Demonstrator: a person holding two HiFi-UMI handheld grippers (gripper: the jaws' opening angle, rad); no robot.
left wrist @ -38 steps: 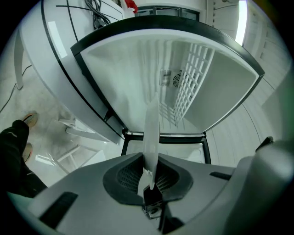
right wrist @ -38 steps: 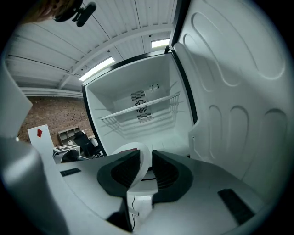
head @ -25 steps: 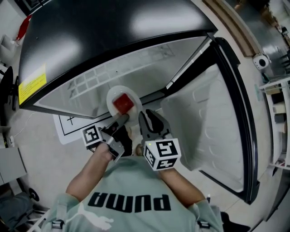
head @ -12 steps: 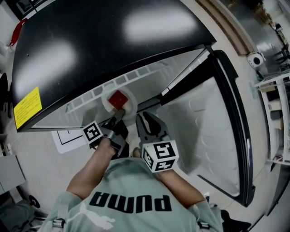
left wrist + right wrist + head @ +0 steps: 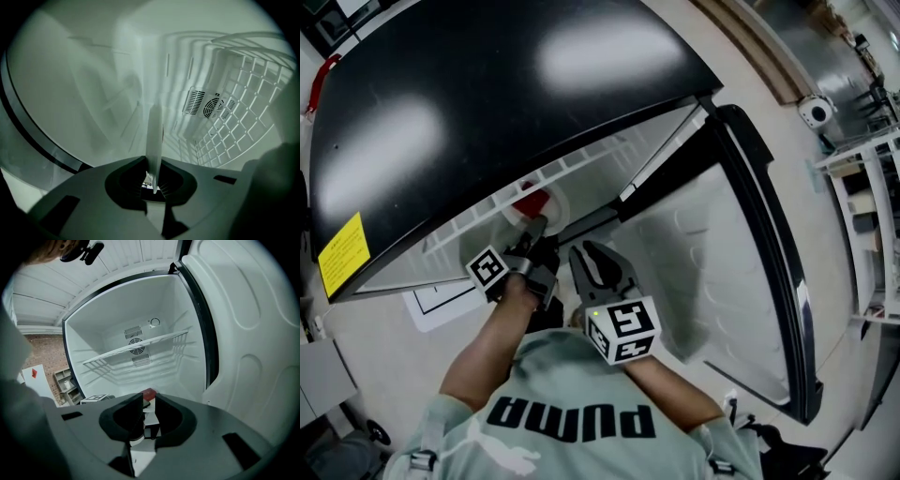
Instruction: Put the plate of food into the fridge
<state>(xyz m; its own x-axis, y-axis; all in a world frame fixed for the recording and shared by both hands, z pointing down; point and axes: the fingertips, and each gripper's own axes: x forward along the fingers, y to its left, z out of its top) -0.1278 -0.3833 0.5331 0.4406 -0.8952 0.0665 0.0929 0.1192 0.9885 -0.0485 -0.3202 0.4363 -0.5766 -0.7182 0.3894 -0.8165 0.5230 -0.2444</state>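
Observation:
A white plate [image 5: 546, 202] with a red piece of food [image 5: 525, 199] on it is half hidden under the black fridge top [image 5: 487, 103]. My left gripper [image 5: 533, 232] is shut on the plate's near rim. In the left gripper view the plate [image 5: 153, 133] stands edge-on between the jaws of the left gripper [image 5: 153, 180], inside the white fridge cavity. My right gripper [image 5: 584, 255] hangs just right of the left one, shut and holding nothing. In the right gripper view the red food [image 5: 149, 393] peeks over the right gripper [image 5: 149, 404].
The fridge door [image 5: 741, 262] stands wide open at the right. Inside are a wire shelf [image 5: 136, 348], a round fan vent [image 5: 208, 105] on the back wall and a second wire rack [image 5: 239, 126]. A marked white sheet [image 5: 441, 298] lies on the floor.
The left gripper has carried the plate forward into the fridge opening, so the fridge top now hides much of it. The right gripper has followed a little.

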